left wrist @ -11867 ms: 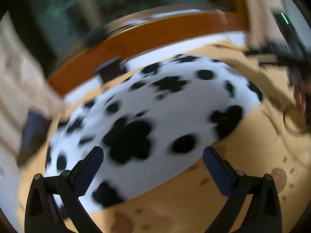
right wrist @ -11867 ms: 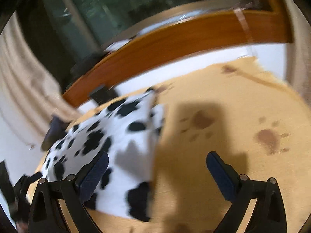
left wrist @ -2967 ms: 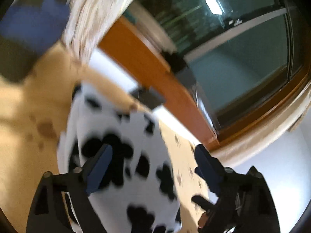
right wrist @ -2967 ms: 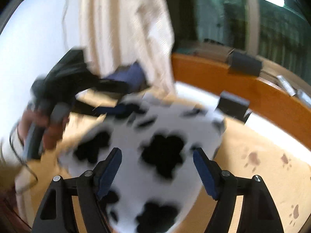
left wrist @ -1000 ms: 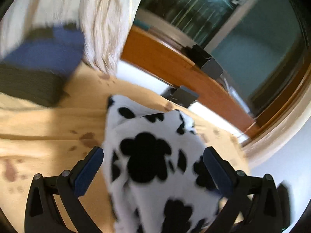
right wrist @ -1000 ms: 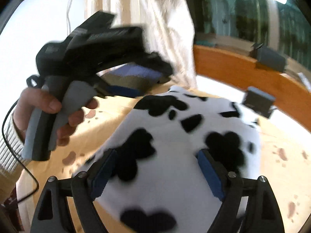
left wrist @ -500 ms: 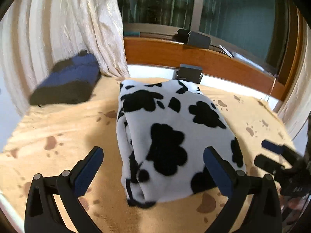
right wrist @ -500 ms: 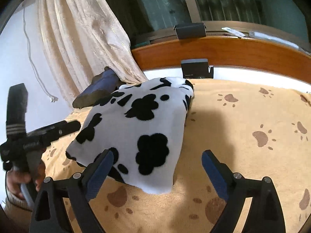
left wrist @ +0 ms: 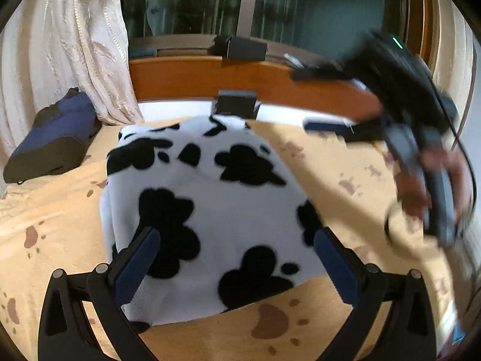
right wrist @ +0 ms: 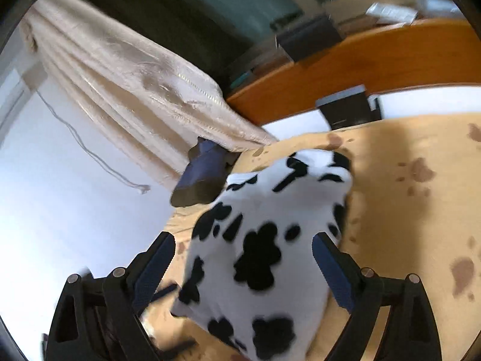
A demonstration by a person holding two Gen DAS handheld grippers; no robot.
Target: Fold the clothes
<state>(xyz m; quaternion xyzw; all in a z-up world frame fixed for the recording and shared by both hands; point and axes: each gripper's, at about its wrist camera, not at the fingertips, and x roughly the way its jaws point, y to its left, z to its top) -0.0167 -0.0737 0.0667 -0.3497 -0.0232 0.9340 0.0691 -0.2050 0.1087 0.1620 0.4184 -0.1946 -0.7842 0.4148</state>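
On the tan blanket with brown paw prints (left wrist: 345,156) lies the folded cow-print fleece (left wrist: 210,210), a white piece with black patches, folded into a thick, roughly rectangular bundle. Its far end reaches almost to a small dark box (left wrist: 237,104) that stands at the foot of the orange wooden ledge (left wrist: 186,76) under the window. The left tongs (left wrist: 234,261) hang above the near end of the fleece; their blue pads (left wrist: 136,266) stand wide apart and nothing is between them, so they hold nothing. The right tongs (right wrist: 242,266) are also spread wide over the fleece, seen from the other side, and their pads do not press on the cloth. In the left wrist view the right tongs (left wrist: 336,126) appear blurred at the right, held by a hand (left wrist: 433,186) above the blanket and beside the fleece, not touching it. A dark blue and black folded garment (left wrist: 51,143) rests at the left edge of the blanket, well apart from the fleece, just beside the cream curtain (left wrist: 69,45). Another dark box (left wrist: 245,48) sits on top of the ledge.
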